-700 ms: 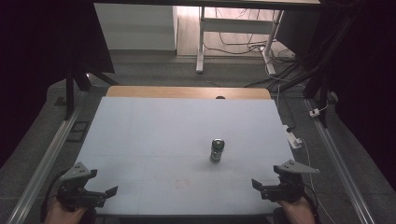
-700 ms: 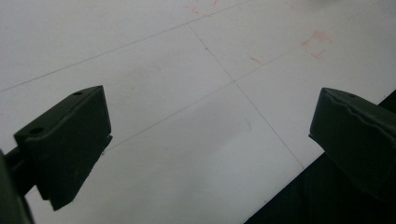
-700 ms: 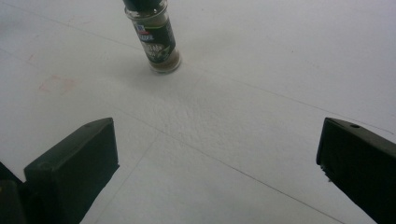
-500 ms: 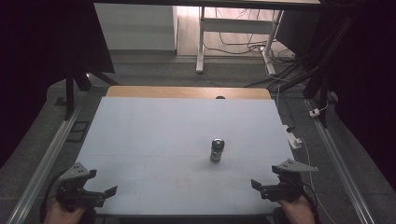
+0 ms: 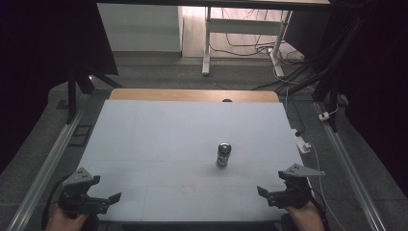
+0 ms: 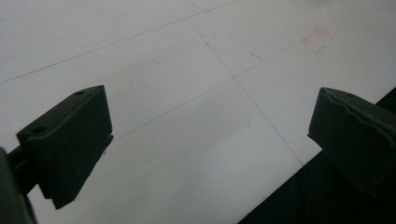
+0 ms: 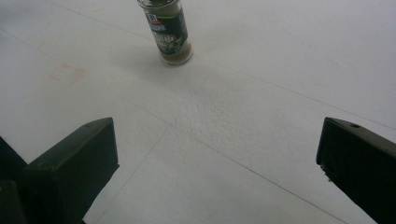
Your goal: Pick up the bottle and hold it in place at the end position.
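- A small spice jar (image 5: 223,155) stands upright on the white table (image 5: 159,144), right of the middle and toward the near side; it sits in the same spot as in the earlier high views.
- In the right gripper view the jar (image 7: 167,32) shows a dark label and a pale base, and it stands well ahead of the jaws, apart from them.
- The left gripper (image 5: 94,197) hangs over the near left corner of the table, held in a hand (image 5: 65,219). Compared with the earlier pictures it sits slightly lower and nearer the table's front edge.
- Its fingers (image 6: 70,144) are spread wide with nothing between them, just bare table and faint grid lines below.
- The right gripper (image 5: 284,190) hangs over the near right corner, well apart from the jar. It too has slipped a little toward the near edge since the earlier pictures.
- Its fingers (image 7: 74,172) stand wide apart, empty, with the white tabletop showing between them.
- A faint red mark (image 5: 192,185) lies on the table between the two grippers.
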A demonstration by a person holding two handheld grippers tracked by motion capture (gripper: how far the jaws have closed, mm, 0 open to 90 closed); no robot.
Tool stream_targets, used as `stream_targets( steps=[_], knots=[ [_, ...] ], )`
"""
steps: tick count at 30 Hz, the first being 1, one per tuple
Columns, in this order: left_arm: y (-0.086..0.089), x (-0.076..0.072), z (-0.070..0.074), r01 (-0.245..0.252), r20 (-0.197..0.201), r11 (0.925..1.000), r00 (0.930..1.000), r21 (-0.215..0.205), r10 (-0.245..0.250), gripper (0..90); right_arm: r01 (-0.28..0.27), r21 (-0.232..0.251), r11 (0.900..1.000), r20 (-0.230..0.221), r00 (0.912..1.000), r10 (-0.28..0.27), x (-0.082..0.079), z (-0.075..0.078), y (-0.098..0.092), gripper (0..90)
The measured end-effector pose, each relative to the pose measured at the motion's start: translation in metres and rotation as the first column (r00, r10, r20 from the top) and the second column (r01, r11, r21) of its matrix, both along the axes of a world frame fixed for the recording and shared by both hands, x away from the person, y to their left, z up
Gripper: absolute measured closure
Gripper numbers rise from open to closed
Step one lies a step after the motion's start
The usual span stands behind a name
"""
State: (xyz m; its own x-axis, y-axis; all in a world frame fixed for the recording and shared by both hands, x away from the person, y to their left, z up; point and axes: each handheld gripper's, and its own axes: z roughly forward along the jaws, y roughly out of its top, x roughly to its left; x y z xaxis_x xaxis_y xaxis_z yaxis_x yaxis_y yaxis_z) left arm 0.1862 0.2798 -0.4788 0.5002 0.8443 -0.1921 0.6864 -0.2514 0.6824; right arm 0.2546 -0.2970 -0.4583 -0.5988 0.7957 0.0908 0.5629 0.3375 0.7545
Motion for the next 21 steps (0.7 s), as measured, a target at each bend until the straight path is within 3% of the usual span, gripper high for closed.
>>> stream_targets(
  steps=[5, 21],
  knots=[
    [0.0002, 0.0002, -0.0002, -0.002, -0.003, 1.0, 1.0, -0.002, 0.002, 0.8, -0.007, -0.013, 1.0, 0.0, 1.0, 0.007, -0.0007, 0.0003, 0.0017, 0.0],
    [0.0008, 0.0012, -0.0007, -0.005, -0.013, 1.0, 0.9999, -0.007, 0.005, 1.0, -0.04, 0.022, 0.999, 0.007, 0.9992, 0.04, 0.0007, 0.0051, 0.0063, 0.0]
  ],
)
